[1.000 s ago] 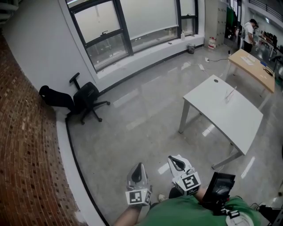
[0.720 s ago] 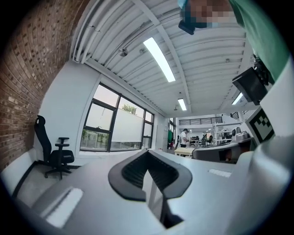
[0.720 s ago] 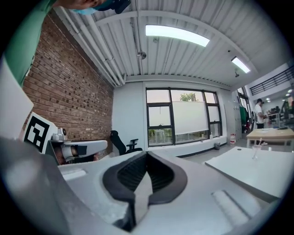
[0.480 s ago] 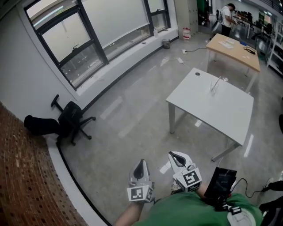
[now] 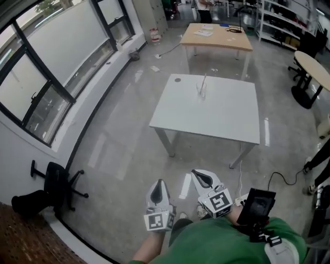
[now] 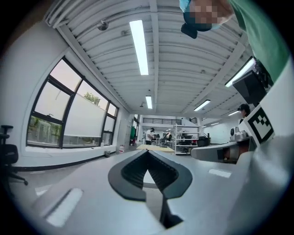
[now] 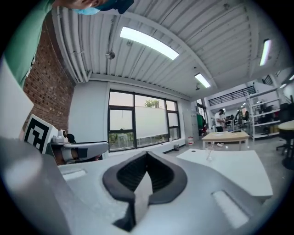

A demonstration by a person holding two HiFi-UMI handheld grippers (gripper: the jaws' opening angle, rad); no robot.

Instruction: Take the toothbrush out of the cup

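A clear cup (image 5: pixel 201 92) stands on the far part of a white table (image 5: pixel 216 116), with a thin toothbrush (image 5: pixel 203 81) leaning out of it. Both grippers are held low near my body, well short of the table and pointing level towards it. My left gripper (image 5: pixel 159 183) is shut with nothing in it; in the left gripper view its tips (image 6: pixel 148 153) meet. My right gripper (image 5: pixel 200 175) is beside it, its tips (image 7: pixel 147 155) also together and empty. In the right gripper view the cup (image 7: pixel 210 153) is small, to the right above the table (image 7: pixel 234 170).
A wooden table (image 5: pixel 216 37) stands beyond the white one, with a person (image 5: pixel 204 5) and shelves behind it. There is a round table (image 5: pixel 315 69) on the right, a toppled black office chair (image 5: pixel 56 180) by the windows on the left, and a cable (image 5: pixel 281 178) on the floor.
My view has swung round: the white table moved from the right to straight ahead, the chair and brick wall slid to the lower left. Both grippers stayed shut, side by side.
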